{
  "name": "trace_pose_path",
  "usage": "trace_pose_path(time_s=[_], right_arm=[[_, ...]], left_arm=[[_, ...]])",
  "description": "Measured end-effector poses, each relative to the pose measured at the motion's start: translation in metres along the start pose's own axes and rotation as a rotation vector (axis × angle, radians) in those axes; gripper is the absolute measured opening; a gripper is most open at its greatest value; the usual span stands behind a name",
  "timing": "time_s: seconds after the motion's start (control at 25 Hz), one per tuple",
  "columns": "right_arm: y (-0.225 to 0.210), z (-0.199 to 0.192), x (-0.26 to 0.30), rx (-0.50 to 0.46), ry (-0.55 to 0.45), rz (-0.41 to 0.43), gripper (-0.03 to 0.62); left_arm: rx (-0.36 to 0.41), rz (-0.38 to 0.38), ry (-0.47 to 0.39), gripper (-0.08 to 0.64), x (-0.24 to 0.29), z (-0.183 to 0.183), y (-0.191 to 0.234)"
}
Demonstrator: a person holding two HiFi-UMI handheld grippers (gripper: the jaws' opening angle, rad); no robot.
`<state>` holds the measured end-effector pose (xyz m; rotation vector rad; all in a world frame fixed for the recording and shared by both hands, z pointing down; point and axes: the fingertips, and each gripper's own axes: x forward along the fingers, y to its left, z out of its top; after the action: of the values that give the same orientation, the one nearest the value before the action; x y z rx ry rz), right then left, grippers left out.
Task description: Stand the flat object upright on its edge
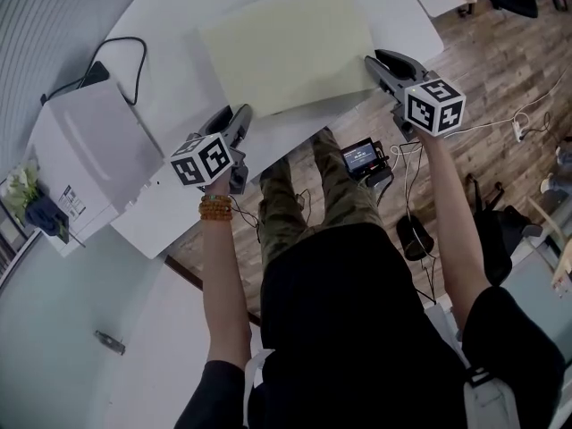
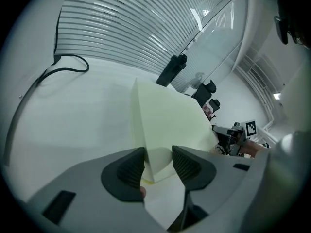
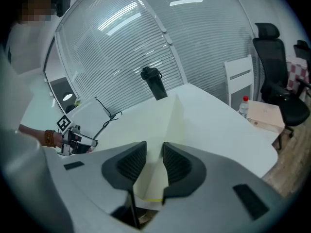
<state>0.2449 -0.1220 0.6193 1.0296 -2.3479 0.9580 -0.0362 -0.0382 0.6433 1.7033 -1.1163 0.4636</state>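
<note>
A large pale yellow flat board [image 1: 286,47] lies on the white table [image 1: 179,88], its near edge along the table's front. My left gripper [image 1: 239,113] is at the board's near left corner. In the left gripper view the jaws [image 2: 159,161] straddle that corner [image 2: 170,120], with room at the right pad. My right gripper [image 1: 380,61] is at the near right corner. There the board's edge [image 3: 172,125] runs between narrowly spaced jaws [image 3: 154,159], and I see no firm pinch.
A white box-shaped machine [image 1: 89,150] sits on the table's left end, with a black cable [image 1: 116,47] behind it. A black bottle [image 3: 154,83] stands at the table's far side. A small screen device [image 1: 362,156] hangs below the front edge. An office chair [image 3: 272,81] stands beyond the table.
</note>
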Motion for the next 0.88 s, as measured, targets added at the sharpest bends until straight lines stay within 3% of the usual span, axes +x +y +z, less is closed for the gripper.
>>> trace_pose_path(time_s=[0.88], right_arm=[[0.034,0.02,-0.028,-0.115,0.027,-0.017,0.087]], left_arm=[[-0.085,-0.053,-0.003,0.186,-0.014,-0.028,-0.007]])
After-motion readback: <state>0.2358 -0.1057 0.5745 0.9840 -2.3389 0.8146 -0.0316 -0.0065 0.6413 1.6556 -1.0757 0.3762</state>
